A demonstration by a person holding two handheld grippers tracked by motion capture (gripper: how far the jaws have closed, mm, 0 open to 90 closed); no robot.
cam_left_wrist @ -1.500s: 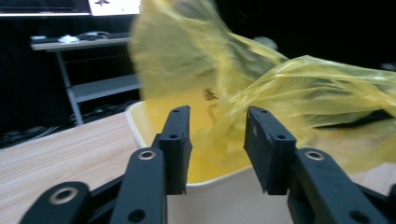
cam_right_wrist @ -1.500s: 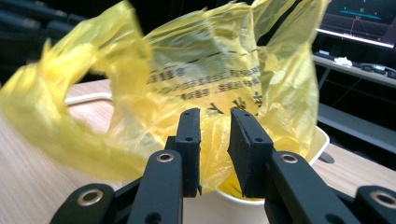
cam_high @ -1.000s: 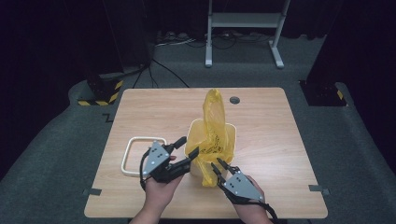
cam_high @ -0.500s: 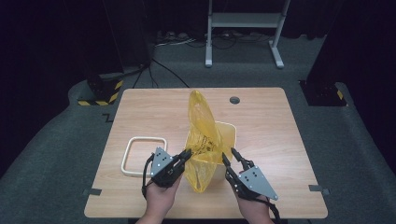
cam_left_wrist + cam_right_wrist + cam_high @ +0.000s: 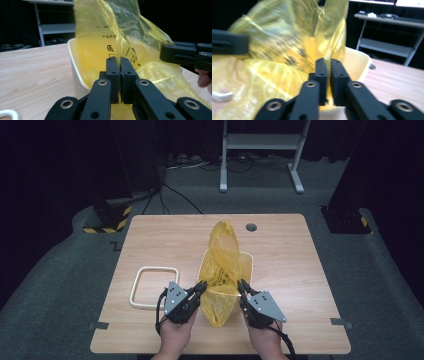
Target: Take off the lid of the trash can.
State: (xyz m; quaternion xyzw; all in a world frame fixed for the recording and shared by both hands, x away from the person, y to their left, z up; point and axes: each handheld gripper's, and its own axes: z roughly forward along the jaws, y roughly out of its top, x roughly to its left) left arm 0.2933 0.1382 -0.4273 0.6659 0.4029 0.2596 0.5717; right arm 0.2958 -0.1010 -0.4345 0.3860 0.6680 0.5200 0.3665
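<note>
You pinch the yellow plastic bag with both tools, left gripper and right gripper each clamped on its near edge; the bag sits partly inside the cream bin at the table's centre, upper half standing loose, so lining seems half done.

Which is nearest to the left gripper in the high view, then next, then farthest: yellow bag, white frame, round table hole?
1. yellow bag, touching the left gripper on its right.
2. white frame, on the left.
3. round table hole, far side of the table.
</note>
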